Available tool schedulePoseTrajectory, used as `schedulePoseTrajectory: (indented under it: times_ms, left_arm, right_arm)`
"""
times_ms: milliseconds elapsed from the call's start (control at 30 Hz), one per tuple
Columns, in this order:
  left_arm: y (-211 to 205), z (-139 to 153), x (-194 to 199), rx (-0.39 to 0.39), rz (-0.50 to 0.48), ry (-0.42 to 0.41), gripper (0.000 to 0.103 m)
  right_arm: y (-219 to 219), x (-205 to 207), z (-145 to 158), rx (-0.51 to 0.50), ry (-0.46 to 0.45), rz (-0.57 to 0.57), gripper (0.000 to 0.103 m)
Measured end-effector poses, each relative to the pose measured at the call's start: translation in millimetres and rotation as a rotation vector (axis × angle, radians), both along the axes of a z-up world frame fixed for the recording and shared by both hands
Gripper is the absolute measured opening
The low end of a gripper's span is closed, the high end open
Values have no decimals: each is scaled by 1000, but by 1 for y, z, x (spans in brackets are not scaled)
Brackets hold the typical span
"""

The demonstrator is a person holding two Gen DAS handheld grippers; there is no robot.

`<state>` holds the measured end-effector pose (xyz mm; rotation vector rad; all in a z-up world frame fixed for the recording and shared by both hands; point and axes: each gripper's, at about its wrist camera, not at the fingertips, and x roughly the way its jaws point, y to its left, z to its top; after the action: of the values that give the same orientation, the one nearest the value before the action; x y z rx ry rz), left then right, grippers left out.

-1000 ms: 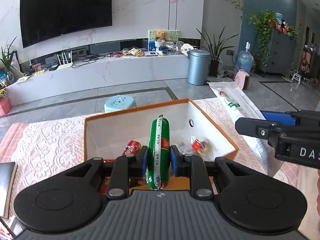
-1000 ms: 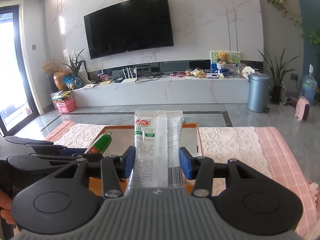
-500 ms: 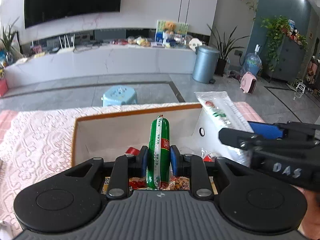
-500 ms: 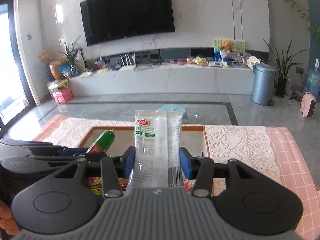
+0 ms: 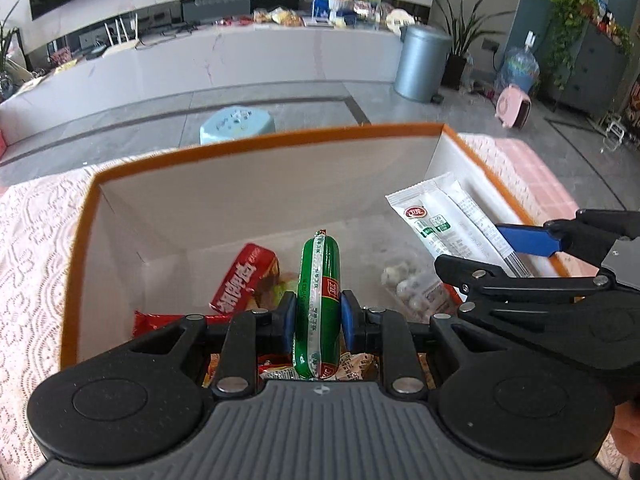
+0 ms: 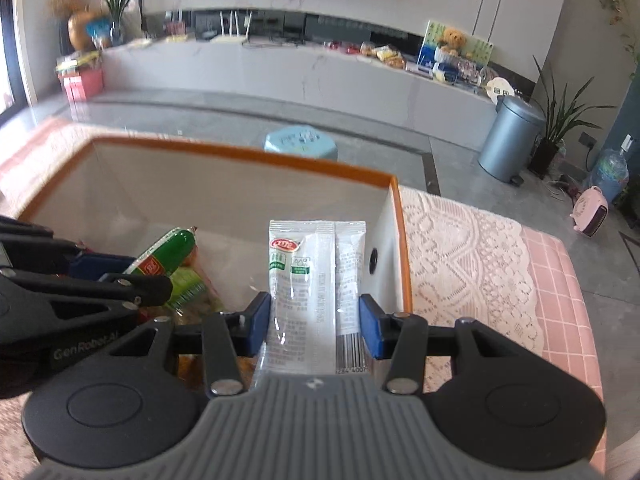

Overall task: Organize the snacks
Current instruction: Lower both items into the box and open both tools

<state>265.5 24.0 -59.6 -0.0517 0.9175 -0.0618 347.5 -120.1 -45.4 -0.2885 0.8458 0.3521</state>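
Note:
My left gripper [image 5: 318, 316] is shut on a green sausage stick [image 5: 318, 276] and hangs over the open orange-rimmed box [image 5: 256, 142]. My right gripper [image 6: 316, 320] is shut on a white snack packet [image 6: 316, 280] over the same box [image 6: 248, 154], near its right wall. Each gripper shows in the other's view: the right one [image 5: 524, 248] with its packet [image 5: 444, 220], the left one [image 6: 100, 276] with its sausage [image 6: 168, 252]. Inside the box lie a red packet [image 5: 244, 280], a clear bag of pale sweets [image 5: 412, 288] and other wrappers.
The box stands on a pink table with a white lace cloth [image 6: 460, 256]. Beyond the table's far edge are a light blue stool [image 5: 236, 122] on the grey floor, a grey bin [image 5: 424, 64] and a long white TV bench [image 5: 240, 60].
Both grippers have come forward and down over the box, tilting further down; the box now fills the lower view and its contents show. Both grips are unchanged.

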Motion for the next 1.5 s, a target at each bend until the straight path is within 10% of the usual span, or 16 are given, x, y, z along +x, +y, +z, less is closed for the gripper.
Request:
schedulePoseTrajectory:
  times_ms: [767, 1067, 1500]
  left_arm:
    - [-9, 14, -2, 18, -35, -17, 37]
    - [-6, 31, -15, 10, -14, -67, 66]
    - [0, 69, -50, -10, 38, -162, 78]
  right_arm:
    - [8, 3, -6, -141, 44, 40, 48]
    - [7, -7, 8, -159, 12, 55, 65]
    - [-1, -37, 50, -132, -11, 60, 90]
